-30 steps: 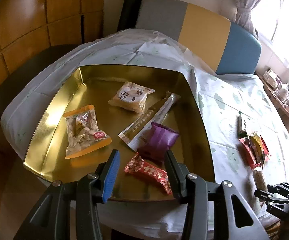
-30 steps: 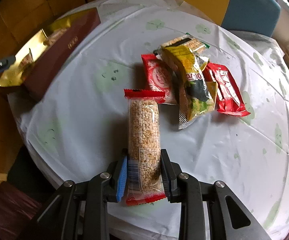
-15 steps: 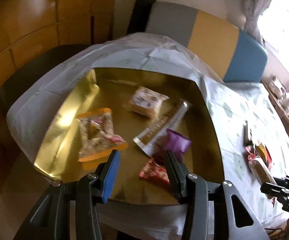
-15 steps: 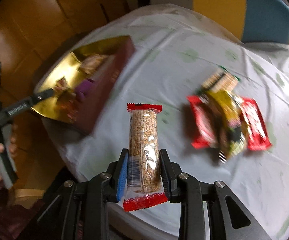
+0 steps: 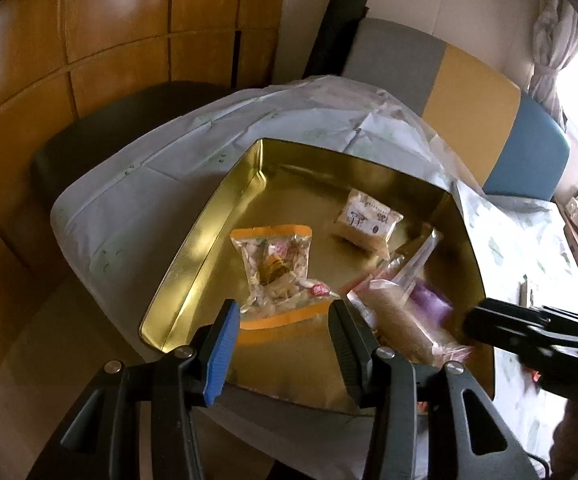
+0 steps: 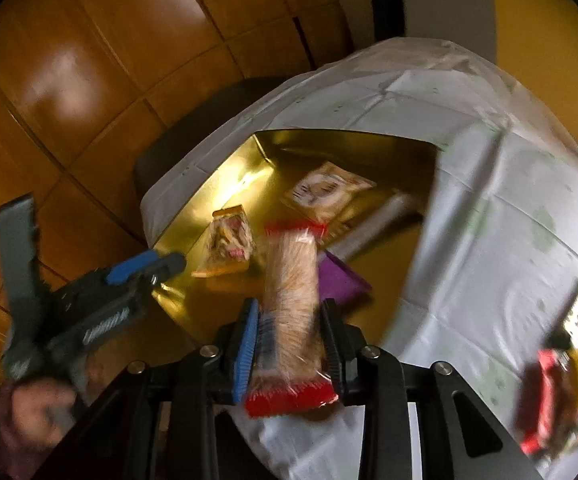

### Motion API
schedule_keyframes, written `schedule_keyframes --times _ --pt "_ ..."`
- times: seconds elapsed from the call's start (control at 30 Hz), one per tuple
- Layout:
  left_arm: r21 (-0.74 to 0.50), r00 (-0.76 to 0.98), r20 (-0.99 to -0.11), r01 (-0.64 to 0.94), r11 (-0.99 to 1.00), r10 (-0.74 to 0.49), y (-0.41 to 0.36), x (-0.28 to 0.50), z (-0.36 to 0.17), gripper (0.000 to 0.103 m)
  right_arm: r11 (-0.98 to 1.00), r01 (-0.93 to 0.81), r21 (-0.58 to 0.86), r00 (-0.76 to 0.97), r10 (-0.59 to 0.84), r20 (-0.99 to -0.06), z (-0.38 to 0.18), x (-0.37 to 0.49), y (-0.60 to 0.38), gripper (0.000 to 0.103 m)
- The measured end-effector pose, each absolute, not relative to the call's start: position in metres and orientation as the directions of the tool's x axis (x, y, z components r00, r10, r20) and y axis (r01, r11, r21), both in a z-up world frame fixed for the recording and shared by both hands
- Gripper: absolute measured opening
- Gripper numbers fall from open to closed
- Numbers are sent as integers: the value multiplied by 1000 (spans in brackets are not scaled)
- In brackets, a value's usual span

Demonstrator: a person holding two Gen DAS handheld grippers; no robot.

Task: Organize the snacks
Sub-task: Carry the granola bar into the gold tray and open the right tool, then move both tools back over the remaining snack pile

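A gold tray [image 5: 209, 232] sits on the white-clothed table and also shows in the right wrist view [image 6: 193, 232]. It holds an orange-edged nut bag [image 5: 275, 264], a pale pastry pack [image 5: 367, 218], a long clear stick pack [image 5: 419, 256] and a purple packet [image 5: 429, 300]. My right gripper [image 6: 289, 320] is shut on a long puffed-grain bar [image 6: 291, 280] with red ends, held above the tray's near right part; the bar shows in the left wrist view [image 5: 401, 320]. My left gripper [image 5: 283, 328] is open and empty at the tray's near edge.
Red and yellow snack packs [image 6: 569, 392] lie on the cloth [image 6: 489, 240] to the right of the tray. A dark chair [image 5: 109, 132] stands at the far left, and a grey, yellow and blue bench back [image 5: 469, 92] behind the table.
My right gripper has carried the grain bar left from the snack pile to above the tray. My left gripper has pulled back and left a little, still open.
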State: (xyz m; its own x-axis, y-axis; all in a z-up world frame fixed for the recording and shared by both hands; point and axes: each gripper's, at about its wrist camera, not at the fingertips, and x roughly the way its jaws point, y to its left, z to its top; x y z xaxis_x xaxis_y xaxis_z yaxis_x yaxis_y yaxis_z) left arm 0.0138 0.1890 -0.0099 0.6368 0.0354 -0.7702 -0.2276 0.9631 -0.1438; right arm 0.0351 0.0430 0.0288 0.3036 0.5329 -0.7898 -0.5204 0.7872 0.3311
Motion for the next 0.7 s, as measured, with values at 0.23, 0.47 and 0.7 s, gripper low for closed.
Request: schedule_keyframes --times 0.23,0.47,0.7 --pt "-142 623 -782 -211 967 21 183 17 -18 47 790 -548 275 295 490 -821 13 22 60 35" --pt "-121 627 -779 -156 980 4 163 16 -15 47 817 -548 180 385 438 -812 22 10 41 42" --pt "-106 626 -780 -122 987 -7 150 13 -13 47 838 -531 128 462 412 -785 33 0 28 50"
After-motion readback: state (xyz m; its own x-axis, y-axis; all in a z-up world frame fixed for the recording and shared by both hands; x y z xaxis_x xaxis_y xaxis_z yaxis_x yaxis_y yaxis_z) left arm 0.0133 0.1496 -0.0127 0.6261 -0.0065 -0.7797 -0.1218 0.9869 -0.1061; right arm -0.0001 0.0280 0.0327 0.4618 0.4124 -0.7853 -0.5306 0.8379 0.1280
